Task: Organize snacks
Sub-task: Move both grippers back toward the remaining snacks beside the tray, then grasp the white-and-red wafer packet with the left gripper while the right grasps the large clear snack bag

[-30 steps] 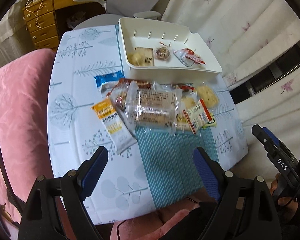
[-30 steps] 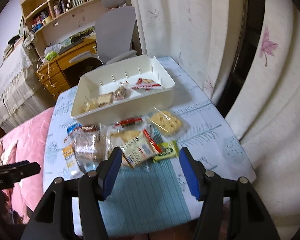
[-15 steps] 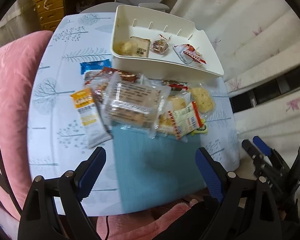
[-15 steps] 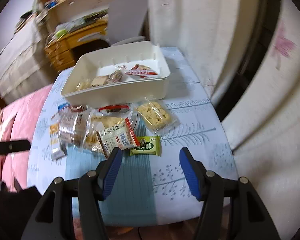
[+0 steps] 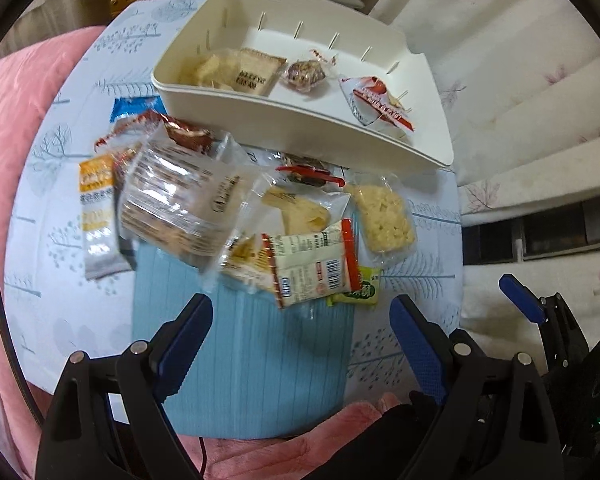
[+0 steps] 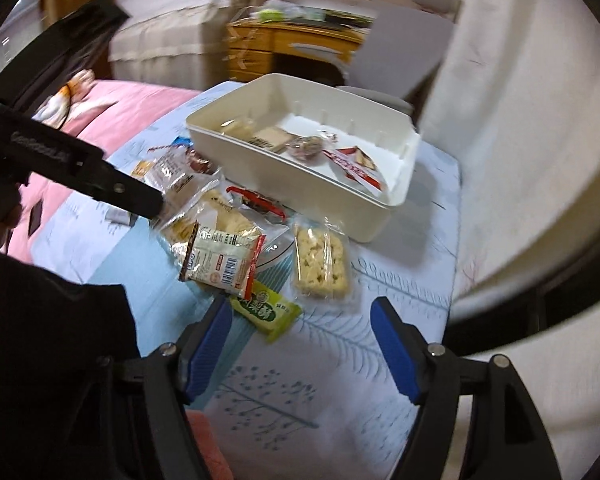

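Observation:
A pile of wrapped snacks lies on the table in front of a cream bin (image 5: 284, 116) that holds several snacks. Nearest my left gripper (image 5: 300, 340) is a white and red packet (image 5: 312, 268); a green packet (image 5: 360, 292) and a clear-wrapped crispy square (image 5: 384, 216) lie to its right. My left gripper is open and empty above the blue mat (image 5: 240, 360). My right gripper (image 6: 300, 344) is open and empty just short of the green packet (image 6: 266, 312). The bin (image 6: 260, 168) sits behind the pile.
A big clear biscuit pack (image 5: 180, 208) and an orange and grey sachet (image 5: 98, 216) lie at the pile's left. A pink cushion (image 5: 16, 120) borders the table's left side, curtains (image 5: 520, 80) the right. A wooden desk (image 6: 284, 44) and grey chair stand behind.
Both grippers have moved forward and down toward the snack pile. The right one has swung so the green packet is now just in front of its fingers. Both stay open.

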A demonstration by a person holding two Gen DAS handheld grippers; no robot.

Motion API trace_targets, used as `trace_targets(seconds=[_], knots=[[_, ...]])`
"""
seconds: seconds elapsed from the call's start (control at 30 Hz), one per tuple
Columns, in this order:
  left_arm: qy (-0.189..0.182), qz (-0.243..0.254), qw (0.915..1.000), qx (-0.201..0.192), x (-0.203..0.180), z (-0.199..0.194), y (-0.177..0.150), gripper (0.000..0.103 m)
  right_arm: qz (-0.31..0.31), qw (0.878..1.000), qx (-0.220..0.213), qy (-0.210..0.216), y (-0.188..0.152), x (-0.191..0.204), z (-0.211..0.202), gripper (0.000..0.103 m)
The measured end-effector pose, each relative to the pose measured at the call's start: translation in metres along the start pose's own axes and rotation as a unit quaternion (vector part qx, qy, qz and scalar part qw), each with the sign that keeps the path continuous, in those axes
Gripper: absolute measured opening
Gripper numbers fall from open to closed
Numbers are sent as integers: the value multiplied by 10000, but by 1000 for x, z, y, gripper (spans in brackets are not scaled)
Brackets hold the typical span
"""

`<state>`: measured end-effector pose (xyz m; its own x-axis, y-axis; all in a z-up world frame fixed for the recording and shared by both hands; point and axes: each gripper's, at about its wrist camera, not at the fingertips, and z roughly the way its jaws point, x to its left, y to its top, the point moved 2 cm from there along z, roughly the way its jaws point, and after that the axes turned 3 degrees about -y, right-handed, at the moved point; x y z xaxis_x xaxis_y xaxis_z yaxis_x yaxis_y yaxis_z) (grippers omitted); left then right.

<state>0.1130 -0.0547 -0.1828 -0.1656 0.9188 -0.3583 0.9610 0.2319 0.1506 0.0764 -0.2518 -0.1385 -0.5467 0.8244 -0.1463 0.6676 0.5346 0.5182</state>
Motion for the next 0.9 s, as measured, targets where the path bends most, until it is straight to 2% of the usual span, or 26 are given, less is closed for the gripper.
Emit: trace_targets(seconds=[0.33, 0.6, 0.73, 0.9], knots=[[543, -617, 9958, 400, -8, 44, 7, 89, -116, 9991, 110, 395, -5, -22, 38, 72], [933, -794, 9894, 776, -14, 85, 15, 87, 92, 9974, 299, 646, -8, -34, 76, 72], [1176, -817, 9861, 844, -17, 101, 19, 85, 91, 9960, 409, 795, -8, -37, 94, 72], [1285, -934, 9834, 881, -17, 115, 26, 85, 131, 9951, 404, 897, -7, -38, 105, 73]])
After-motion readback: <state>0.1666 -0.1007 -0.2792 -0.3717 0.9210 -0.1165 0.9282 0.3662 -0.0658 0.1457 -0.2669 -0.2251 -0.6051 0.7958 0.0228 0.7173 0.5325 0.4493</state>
